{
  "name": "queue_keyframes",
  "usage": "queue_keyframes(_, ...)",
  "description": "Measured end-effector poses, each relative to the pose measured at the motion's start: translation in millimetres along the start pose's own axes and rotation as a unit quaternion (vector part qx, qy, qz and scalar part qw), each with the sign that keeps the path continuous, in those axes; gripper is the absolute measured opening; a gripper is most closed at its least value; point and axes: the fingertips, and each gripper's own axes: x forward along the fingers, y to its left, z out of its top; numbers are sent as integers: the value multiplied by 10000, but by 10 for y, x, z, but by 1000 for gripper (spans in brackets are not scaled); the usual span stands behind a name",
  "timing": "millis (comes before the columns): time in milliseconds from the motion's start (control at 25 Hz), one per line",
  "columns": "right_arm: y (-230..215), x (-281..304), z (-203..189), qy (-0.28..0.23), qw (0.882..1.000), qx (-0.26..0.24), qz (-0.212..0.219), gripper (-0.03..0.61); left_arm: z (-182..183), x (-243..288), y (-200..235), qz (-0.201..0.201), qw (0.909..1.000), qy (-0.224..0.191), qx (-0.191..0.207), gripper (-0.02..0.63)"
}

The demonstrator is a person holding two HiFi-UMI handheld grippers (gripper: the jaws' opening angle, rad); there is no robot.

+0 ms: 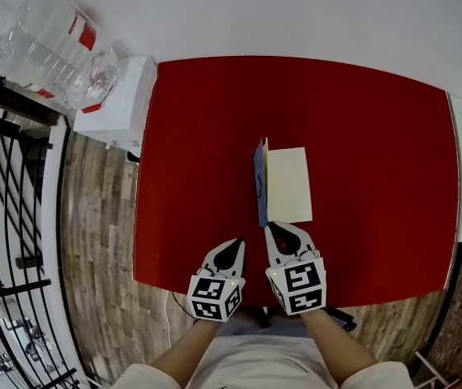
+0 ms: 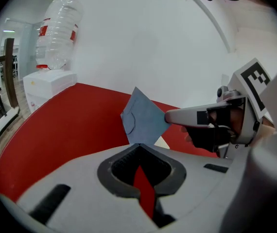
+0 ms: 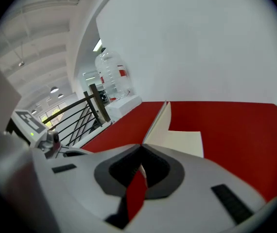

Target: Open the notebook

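Notebook [image 1: 289, 186] corner hidden in right claw [image 1: 268, 226] tips, forearms [image 1: 186, 351] cut off at bottom edge, railing [image 1: 4, 217] cropped left.

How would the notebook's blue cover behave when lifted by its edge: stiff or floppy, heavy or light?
Probably fairly stiff: the blue cover stands upright and looks mostly flat, pinched only at one edge by the right gripper. Likely light, since that thin pinch holds it. The cream pages lie flat, so they seem not to cling.
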Motion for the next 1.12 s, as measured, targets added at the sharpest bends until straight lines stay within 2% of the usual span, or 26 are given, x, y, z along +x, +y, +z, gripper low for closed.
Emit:
queue_keyframes(240,525,285,86,161,9983,-342,442,11,-102,-266,330,340,9990,-73,-285,5)
queue_keyframes(400,819,601,-17,400,9945,-796,553,12,-217,-452,591,597,9969,-104,-493,5)
queue_keyframes(560,1052,931,-206,762,9909,-899,644,12,-371,-659,825,835,9937,-100,-736,5)
queue_keyframes(760,1121,1288,-449,1090,9879,-960,545,12,-529,-749,1012,950,9921,-17,-822,5)
queue_keyframes(1120,1139,1595,-770,1436,9846,-953,293,12,-626,-752,1276,1070,9898,-15,-939,5)
